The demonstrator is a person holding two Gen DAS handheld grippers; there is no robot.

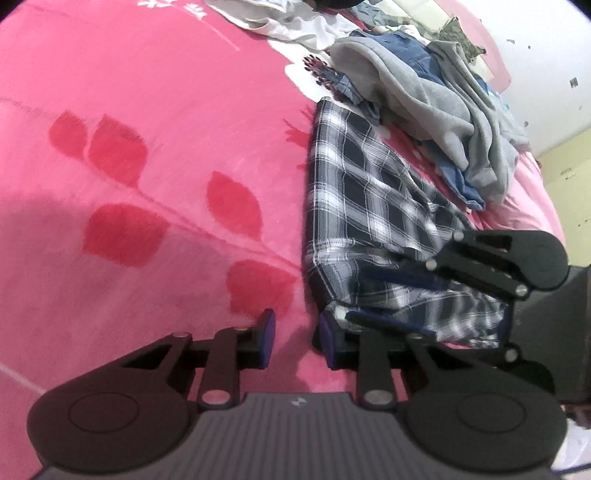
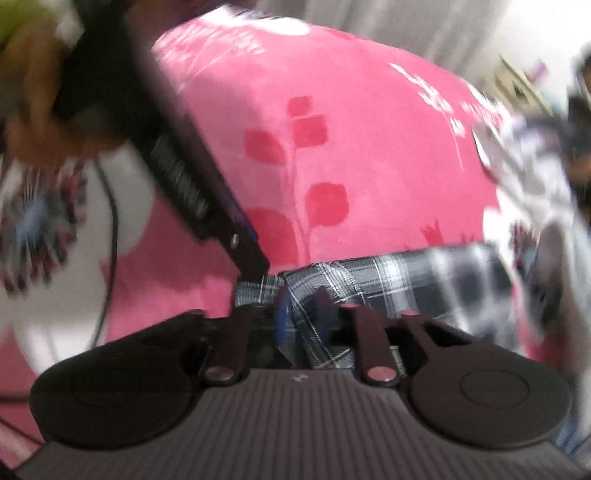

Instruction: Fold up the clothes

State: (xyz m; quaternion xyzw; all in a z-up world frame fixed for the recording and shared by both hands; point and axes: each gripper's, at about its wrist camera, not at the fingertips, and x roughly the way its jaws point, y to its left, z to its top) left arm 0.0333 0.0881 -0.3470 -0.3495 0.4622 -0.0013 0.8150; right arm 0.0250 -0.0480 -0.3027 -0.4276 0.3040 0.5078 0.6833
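**Left gripper open beside the checked garment, right gripper astride it**

Left gripper (image 1: pixel 297 332) sits lowest in its own camera's view, its jaws a little apart. Only pink blanket (image 1: pixel 147 92) shows in the gap between them. Its right-hand finger is just beside the near corner of the checked garment (image 1: pixel 362 184), at the edge of the fabric. Whether the finger touches the fabric cannot be told.

The garment is dark blue and white. It lies flat on the blanket as a long, narrow folded strip running away from the left gripper.

The right gripper (image 1: pixel 356 295) reaches across the near end of the garment from the right. Its two blue-padded fingers are spread, with checked fabric lying between them. The pads do not look clamped on it.

The right wrist view is badly blurred. There a fold of the same fabric rises between that gripper's fingers and hides the right-hand one. The left gripper comes down from the upper left to the garment's corner, held by a person's hand (image 2: pixel 29 110).

Beyond the far end of the garment is a loose heap of clothes. A grey fleece top (image 1: pixel 424 96) is draped over blue denim (image 1: pixel 410 48). Farther back from the garment, white clothing (image 1: pixel 295 26) lies crumpled.

To the left of the garment the blanket is bare, printed with red leaves (image 1: pixel 118 155).
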